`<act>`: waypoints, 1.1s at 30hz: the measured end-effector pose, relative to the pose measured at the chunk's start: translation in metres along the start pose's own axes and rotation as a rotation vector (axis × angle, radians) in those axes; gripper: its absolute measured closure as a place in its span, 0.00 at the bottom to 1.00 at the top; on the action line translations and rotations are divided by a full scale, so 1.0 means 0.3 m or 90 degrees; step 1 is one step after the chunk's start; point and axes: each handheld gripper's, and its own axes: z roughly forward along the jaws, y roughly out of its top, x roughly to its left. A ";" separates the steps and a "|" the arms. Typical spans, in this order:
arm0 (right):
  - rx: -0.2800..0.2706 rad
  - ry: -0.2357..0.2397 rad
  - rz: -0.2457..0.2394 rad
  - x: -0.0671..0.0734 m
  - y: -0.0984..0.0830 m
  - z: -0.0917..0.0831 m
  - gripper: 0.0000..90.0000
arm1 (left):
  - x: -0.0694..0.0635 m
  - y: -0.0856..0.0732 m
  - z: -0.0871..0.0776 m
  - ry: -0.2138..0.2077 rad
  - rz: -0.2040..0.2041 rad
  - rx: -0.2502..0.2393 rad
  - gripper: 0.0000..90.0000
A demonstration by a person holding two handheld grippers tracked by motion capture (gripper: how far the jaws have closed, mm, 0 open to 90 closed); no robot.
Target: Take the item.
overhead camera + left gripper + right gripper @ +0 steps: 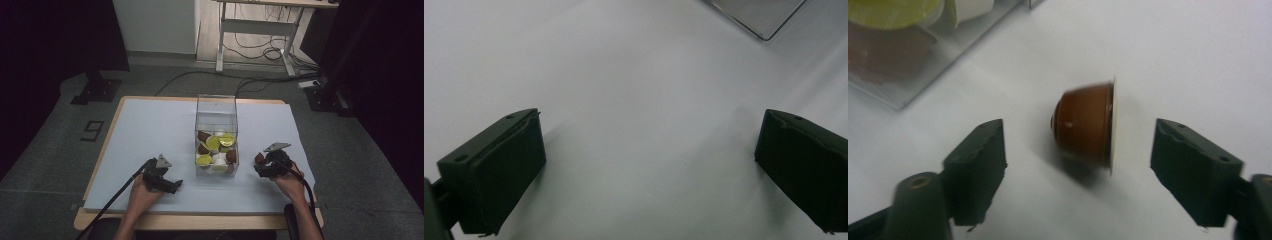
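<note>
A brown coffee capsule (1085, 125) with a pale lid lies on its side on the white table sheet (1198, 60), slightly blurred. My right gripper (1078, 140) stands open around it, and neither jaw touches it. From the high view that capsule (259, 159) sits just left of the right gripper (267, 164), to the right of the clear box (216, 98). My left gripper (649, 145) is open over bare sheet with nothing between its jaws. It rests left of the box in the high view, left gripper (169, 184).
The clear plastic box holds several capsules, brown, yellow-lidded and white (216, 150). Its corner (764, 17) shows far off in the left gripper view, and its wall (903, 75) is close at the upper left of the right gripper view. Cables trail toward the table's front edge (200, 220).
</note>
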 end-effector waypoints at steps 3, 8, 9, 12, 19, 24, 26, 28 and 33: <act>0.008 -0.003 -0.001 0.002 -0.013 -0.002 0.18 | 0.000 0.000 0.000 0.000 0.000 0.000 0.00; 0.019 -0.001 0.023 0.001 -0.040 0.001 0.14 | 0.000 0.000 0.000 0.000 0.000 0.000 0.00; 0.020 0.001 0.024 0.002 -0.046 0.003 0.12 | 0.000 0.000 0.000 0.000 0.000 0.000 0.00; 0.029 0.008 0.035 0.006 -0.062 0.010 0.04 | 0.000 0.000 0.000 0.000 0.000 0.000 0.00; 0.057 0.017 0.038 0.013 -0.080 0.046 0.01 | 0.000 0.000 0.000 0.000 0.000 -0.001 0.00; 0.058 0.030 0.053 0.004 -0.090 0.062 0.00 | 0.000 0.000 0.000 0.000 -0.001 -0.001 0.00; 0.049 0.039 0.057 -0.002 -0.098 0.063 0.00 | 0.000 0.000 0.000 0.000 -0.001 -0.001 0.00; 0.047 0.037 0.059 -0.001 -0.100 0.063 0.00 | 0.000 0.000 0.000 0.000 -0.001 -0.001 0.00; 0.045 0.037 0.059 -0.001 -0.101 0.063 0.00 | -0.001 0.000 0.000 0.001 0.000 -0.001 0.00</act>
